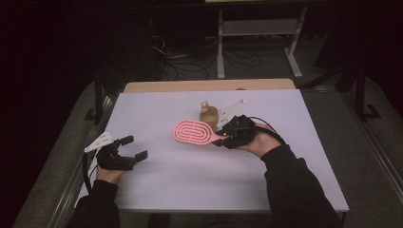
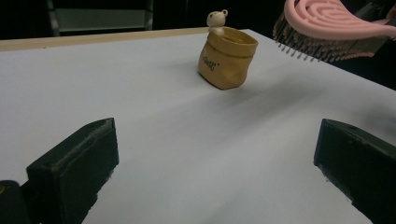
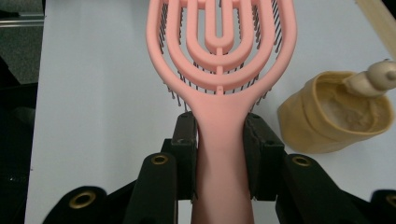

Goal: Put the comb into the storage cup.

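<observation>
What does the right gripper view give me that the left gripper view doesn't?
Right gripper view: the right tongs shut on the pink brush's handle, plus a look into the yellow pouch. Left gripper view: the left tongs open, nothing between the jaws, the brush's bristles seen from the side, held off the table, and lettering on the pouch's wall. Both: brush, pouch with its small bear figure, white tabletop.

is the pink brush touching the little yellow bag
Apart. In the left gripper view the pink brush hangs in the air with its bristles above the table, and open space lies between it and the yellow bag.
</observation>
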The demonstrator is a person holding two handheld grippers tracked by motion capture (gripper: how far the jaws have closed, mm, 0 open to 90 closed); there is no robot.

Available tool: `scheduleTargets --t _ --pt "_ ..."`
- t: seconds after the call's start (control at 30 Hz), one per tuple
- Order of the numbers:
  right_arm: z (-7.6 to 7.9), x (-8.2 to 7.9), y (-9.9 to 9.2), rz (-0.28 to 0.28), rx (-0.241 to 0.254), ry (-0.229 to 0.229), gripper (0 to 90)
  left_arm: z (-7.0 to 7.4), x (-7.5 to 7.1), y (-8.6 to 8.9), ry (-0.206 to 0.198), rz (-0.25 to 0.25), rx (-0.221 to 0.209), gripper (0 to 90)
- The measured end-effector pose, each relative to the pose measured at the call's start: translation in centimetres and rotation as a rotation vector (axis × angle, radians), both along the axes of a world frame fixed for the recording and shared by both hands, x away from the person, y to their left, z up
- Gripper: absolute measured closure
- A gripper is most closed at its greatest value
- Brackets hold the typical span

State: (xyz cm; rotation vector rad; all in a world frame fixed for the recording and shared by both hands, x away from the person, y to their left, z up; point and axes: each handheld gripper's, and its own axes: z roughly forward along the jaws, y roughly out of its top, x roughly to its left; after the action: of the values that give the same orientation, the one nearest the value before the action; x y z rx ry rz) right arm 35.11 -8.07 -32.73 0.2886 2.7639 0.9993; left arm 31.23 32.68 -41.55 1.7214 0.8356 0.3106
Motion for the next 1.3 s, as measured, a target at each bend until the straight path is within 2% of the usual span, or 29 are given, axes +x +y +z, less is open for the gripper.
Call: scheduleTargets --t 0.17,0.37,0.43,0.57,0.8,0.93,1.07,1.3 --pt "1.1 0.0 -0.2 -0.006 0.018 -0.019 67.4 0.6 -0.1 -0.1 -0.01 -0.003 -0.027 0.0" --pt "2.2 0.0 -0.4 -0.007 0.039 -0.035 67.4 1.9 -0.3 -0.4 -0.017 -0.02 -0.131 0.0" --pt "2.3 0.1 -0.6 -0.012 0.045 -0.037 67.4 2.2 -0.2 -0.6 -0.022 -0.018 -0.131 0.0" --pt "2.5 0.2 -0.8 -0.021 0.046 -0.048 67.4 2.5 0.2 -1.0 -0.006 -0.012 -0.137 0.0" --pt "3.3 0.3 -0.9 -0.026 0.077 -0.076 67.4 3.2 1.0 -2.2 0.024 -0.013 -0.15 0.0" --pt "3.9 0.3 -1.0 -0.028 0.093 -0.092 67.4 3.6 1.5 -3.2 0.031 -0.039 -0.171 0.0" --pt "4.2 0.3 -1.1 -0.037 0.092 -0.107 67.4 4.2 2.1 -4.0 0.057 -0.073 -0.229 0.0" --pt "4.7 0.3 -1.4 -0.051 0.116 -0.131 67.4 5.6 2.9 -5.8 0.05 -0.108 -0.223 0.0"
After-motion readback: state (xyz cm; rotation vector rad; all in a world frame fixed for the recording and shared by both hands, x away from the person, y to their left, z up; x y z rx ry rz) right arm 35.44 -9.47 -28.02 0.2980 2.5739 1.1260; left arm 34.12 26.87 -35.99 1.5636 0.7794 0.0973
